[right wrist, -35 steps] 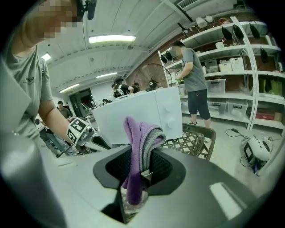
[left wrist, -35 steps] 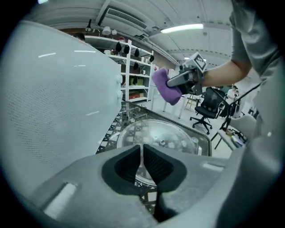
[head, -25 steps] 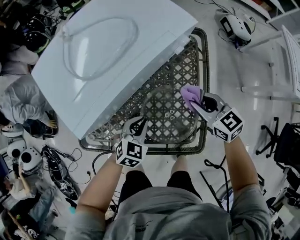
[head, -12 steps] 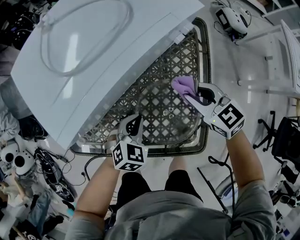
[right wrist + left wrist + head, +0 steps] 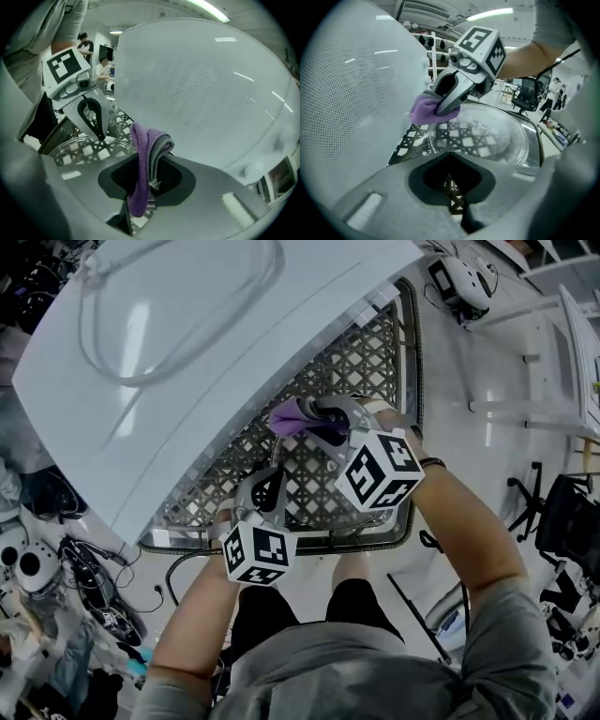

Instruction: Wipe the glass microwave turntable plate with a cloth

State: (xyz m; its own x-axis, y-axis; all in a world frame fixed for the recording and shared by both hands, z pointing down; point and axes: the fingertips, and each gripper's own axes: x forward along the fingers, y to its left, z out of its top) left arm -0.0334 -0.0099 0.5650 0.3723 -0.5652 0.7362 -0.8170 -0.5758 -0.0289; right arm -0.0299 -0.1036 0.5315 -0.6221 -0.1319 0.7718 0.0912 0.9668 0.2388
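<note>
Here, my right gripper (image 5: 446, 107) pinched the purple cloth (image 5: 140, 154) on the glass plate (image 5: 492, 136); my left gripper (image 5: 100, 135) clamped its rim.

Glossy pale floor (image 5: 492, 334) (office chair (image 5: 574, 519) nearby)

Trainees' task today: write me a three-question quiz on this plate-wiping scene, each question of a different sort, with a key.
1. Multiple choice: the right tool grips A) a sponge, B) a purple cloth, C) a brush.
2. True or false: the left tool also holds the purple cloth.
3. Short answer: what does the glass plate rest on?
Key: 1 B. 2 False. 3 The lattice table.
</note>
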